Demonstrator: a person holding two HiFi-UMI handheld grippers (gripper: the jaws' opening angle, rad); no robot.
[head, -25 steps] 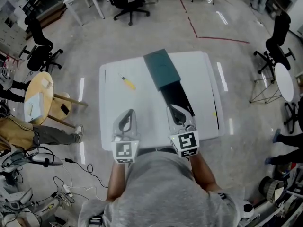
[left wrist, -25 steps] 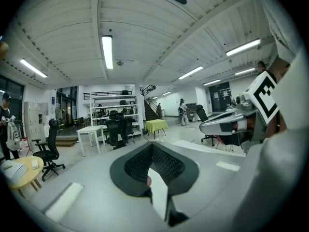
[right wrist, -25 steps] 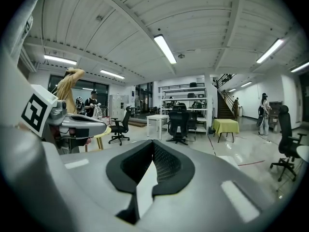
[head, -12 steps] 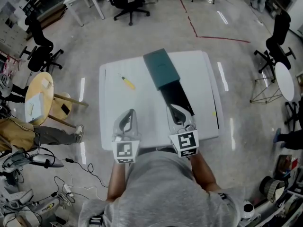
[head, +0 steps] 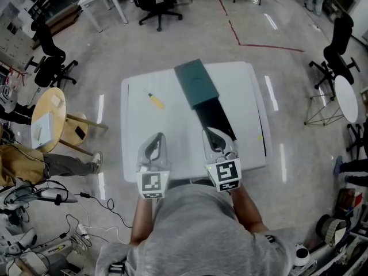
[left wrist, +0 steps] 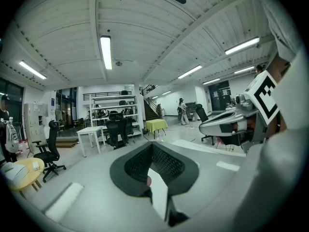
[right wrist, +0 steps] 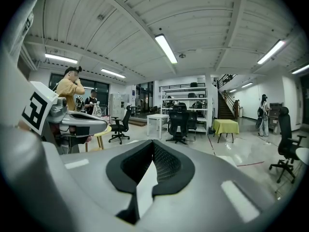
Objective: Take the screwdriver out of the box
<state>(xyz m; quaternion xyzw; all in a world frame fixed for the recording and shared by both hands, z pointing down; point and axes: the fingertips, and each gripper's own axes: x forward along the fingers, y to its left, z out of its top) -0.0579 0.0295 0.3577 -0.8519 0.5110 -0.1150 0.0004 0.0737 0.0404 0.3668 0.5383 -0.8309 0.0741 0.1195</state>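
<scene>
A yellow-handled screwdriver (head: 154, 100) lies on the white table (head: 172, 125), toward its far left, outside the box. The box is a dark teal sleeve (head: 195, 83) with a black inner tray (head: 214, 118) slid out toward me. At the table's near edge my left gripper (head: 156, 137) is shut and empty, well short of the screwdriver. My right gripper (head: 212, 133) is shut and empty too, its tip at the near end of the black tray. In each gripper view the dark jaw pads (left wrist: 152, 164) (right wrist: 150, 166) meet with nothing between them.
Black office chairs (head: 156, 2) stand beyond the table and more at the left (head: 49, 62) and right (head: 338, 50). A round wooden table (head: 47, 118) and a seated person (head: 40, 163) are at the left. Cables (head: 52, 197) lie on the floor there.
Both grippers, the box and the screwdriver stay where they were. Only people at the picture's left and right edges have shifted slightly.
</scene>
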